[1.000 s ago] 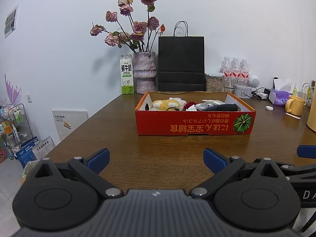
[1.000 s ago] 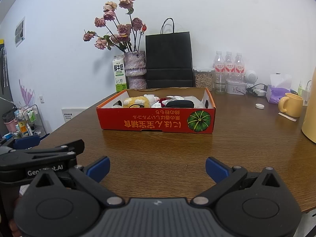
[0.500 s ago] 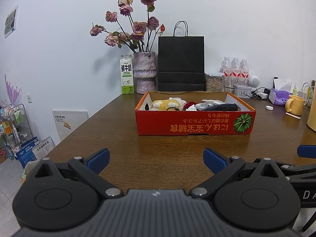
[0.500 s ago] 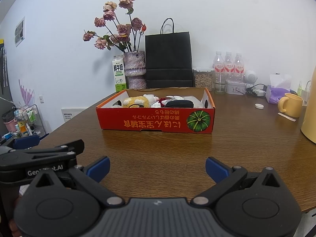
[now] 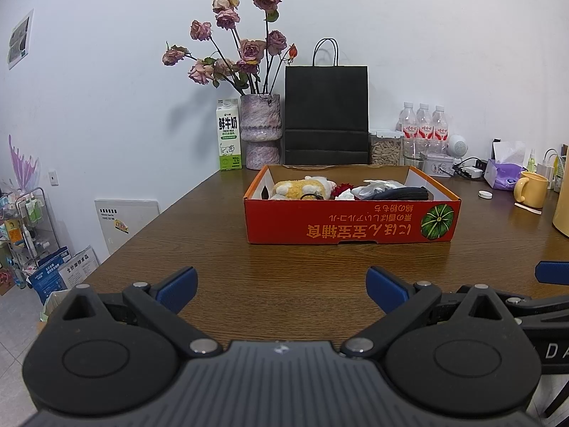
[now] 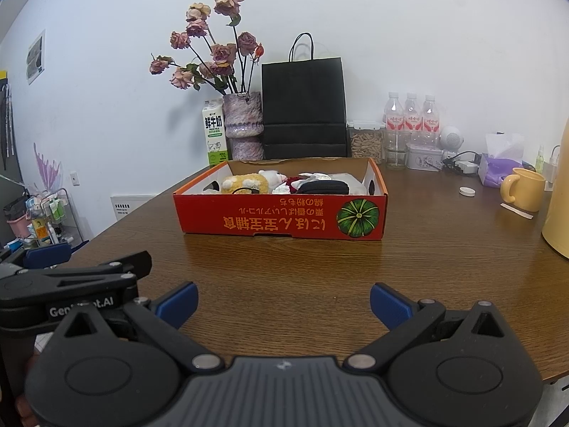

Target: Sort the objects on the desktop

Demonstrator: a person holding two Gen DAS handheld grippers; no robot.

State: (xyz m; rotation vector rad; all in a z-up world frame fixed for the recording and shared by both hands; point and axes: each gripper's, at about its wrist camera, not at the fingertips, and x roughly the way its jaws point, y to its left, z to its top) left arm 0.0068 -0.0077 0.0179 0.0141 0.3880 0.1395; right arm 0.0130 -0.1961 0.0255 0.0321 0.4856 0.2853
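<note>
With both the left gripper and right gripper spread empty, approach the red box high, clearing its near wall.

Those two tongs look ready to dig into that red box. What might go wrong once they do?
Both tongs, left and right, are open and short of the box.

1. The plush, pouch and white bits lie heaped together, so a grab may drag a neighbour along.
2. The box looks like light cardboard and may slide when pushed.
3. The mug stands nearby; a wide swing might hit it.
</note>
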